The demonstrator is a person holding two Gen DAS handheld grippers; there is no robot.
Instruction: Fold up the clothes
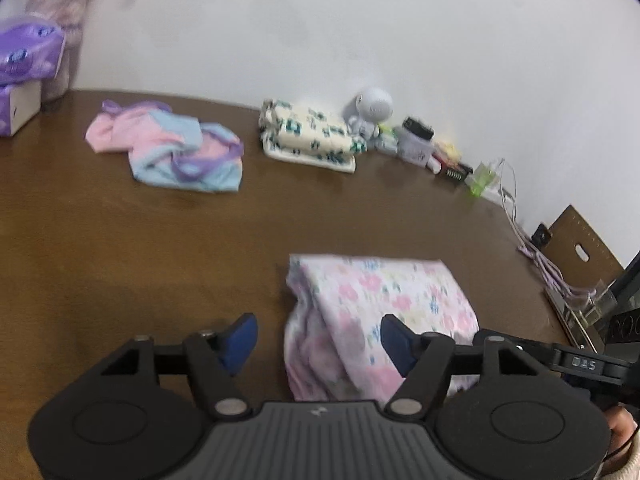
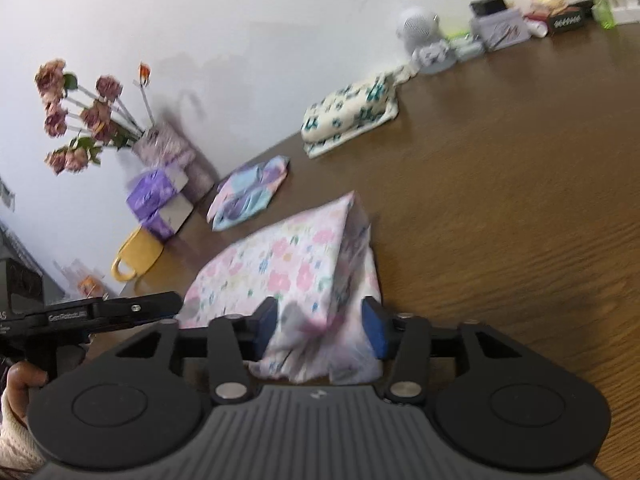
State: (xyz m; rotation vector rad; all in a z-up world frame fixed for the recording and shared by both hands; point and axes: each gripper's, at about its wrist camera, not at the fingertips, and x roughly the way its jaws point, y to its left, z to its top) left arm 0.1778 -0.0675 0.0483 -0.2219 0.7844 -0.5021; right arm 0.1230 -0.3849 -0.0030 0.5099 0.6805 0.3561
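Note:
A folded white garment with pink flowers (image 1: 384, 312) lies on the brown table (image 1: 120, 260), near me. My left gripper (image 1: 318, 340) stands open at its left end. The left blue pad is clear of the cloth and the right pad is over it. In the right wrist view the same floral garment (image 2: 288, 264) runs away from my right gripper (image 2: 322, 328). A raised hump of its near end sits loosely between the two blue pads, and the jaws stand apart.
A crumpled pink and blue garment (image 1: 168, 148) and a folded cream and teal one (image 1: 312, 136) lie further back. Purple tissue packs (image 1: 28, 52), a white round gadget (image 1: 372, 108), small boxes and cables (image 1: 536, 256) line the wall. A yellow mug (image 2: 136, 258) and flowers (image 2: 80, 116) stand at the left.

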